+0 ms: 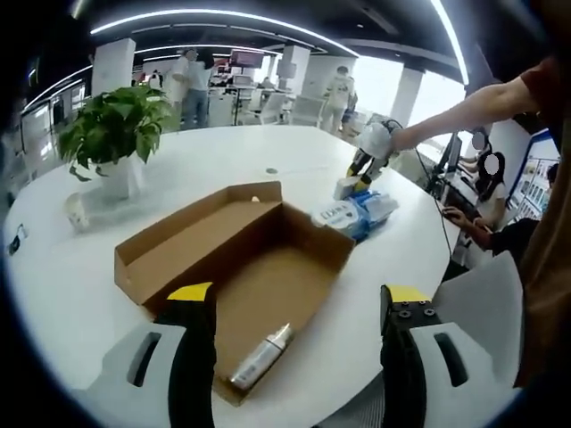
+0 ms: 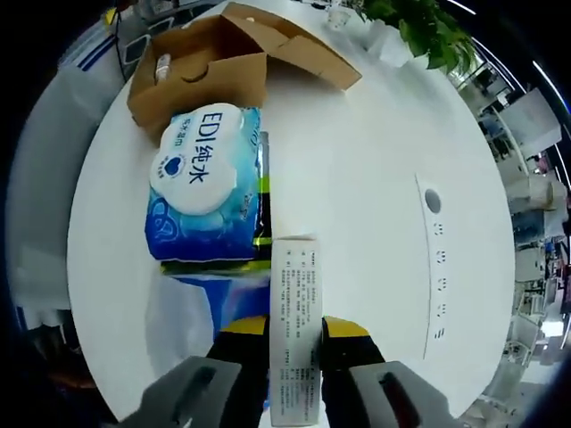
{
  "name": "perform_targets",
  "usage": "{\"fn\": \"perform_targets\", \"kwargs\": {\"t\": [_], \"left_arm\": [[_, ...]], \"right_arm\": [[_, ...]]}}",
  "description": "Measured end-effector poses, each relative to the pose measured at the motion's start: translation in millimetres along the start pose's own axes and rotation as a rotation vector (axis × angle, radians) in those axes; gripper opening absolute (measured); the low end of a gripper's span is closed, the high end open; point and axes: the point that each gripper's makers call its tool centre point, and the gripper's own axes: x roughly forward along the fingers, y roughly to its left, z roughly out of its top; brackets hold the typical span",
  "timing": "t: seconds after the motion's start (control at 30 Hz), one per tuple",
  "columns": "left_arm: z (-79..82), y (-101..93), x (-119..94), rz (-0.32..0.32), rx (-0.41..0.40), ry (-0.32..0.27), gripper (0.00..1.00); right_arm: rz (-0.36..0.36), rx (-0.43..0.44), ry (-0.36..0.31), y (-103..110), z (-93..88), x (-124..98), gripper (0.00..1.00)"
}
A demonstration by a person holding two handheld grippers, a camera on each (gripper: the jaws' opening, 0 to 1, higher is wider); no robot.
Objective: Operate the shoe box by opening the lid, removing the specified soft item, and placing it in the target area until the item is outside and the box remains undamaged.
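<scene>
So the shoe box (image 1: 236, 259) sits mid-frame in the left gripper view, lid already flipped back toward the upper left, with a small spray bottle (image 1: 261, 357) lying inside near the bottom edge. The left gripper (image 1: 299, 308) hangs over the box with its jaws spread wide and nothing between them.

Over at the upper right of that view, the right gripper (image 1: 364, 169) is out past the box on the white table (image 1: 107, 312). In the right gripper view, the right gripper's jaws are pinched on a slim white carton (image 2: 294, 334) at the bottom centre, and the soft blue wipes pack (image 2: 207, 183) lies just beside it at centre left, touching the box's corner.

Looks to me like the removing part is basically done, since the wipes are outside the box. Next move is probably setting that carton down flat next to the pack and letting go gently, without nudging the cardboard.
</scene>
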Motion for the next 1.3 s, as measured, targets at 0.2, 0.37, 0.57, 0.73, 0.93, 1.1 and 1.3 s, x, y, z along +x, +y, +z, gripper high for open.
{"fn": "perform_targets", "kwargs": {"t": [0.2,0.37,0.57,0.73,0.93,1.1,1.3], "left_arm": [[-0.1,-0.6,2,0.001,0.002,0.007,0.76],[-1.7,-0.3,4,0.003,0.002,0.014,0.76],[-2.0,-0.5,4,0.006,0.001,0.016,0.76],[-5.6,1.2,4,0.012,0.003,0.028,0.76],[-6.6,2.6,1,0.021,-0.002,0.029,0.76],[-6.3,1.2,2,0.022,-0.002,0.031,0.76],[-4.2,-0.2,2,0.02,0.0,0.025,0.76]], "right_arm": [[0.014,-0.008,0.021,1,-5.5,6,0.17],[0.018,-0.016,0.033,0,-10.3,9,0.17],[0.029,-0.027,0.057,0,-19.2,14,0.17],[0.03,-0.024,0.059,-2,-20.2,15,0.18],[0.032,-0.027,0.072,-3,-25.1,19,0.17],[0.034,-0.022,0.072,-4,-24.9,19,0.17],[0.032,-0.024,0.081,-4,-25.2,19,0.18]]}}
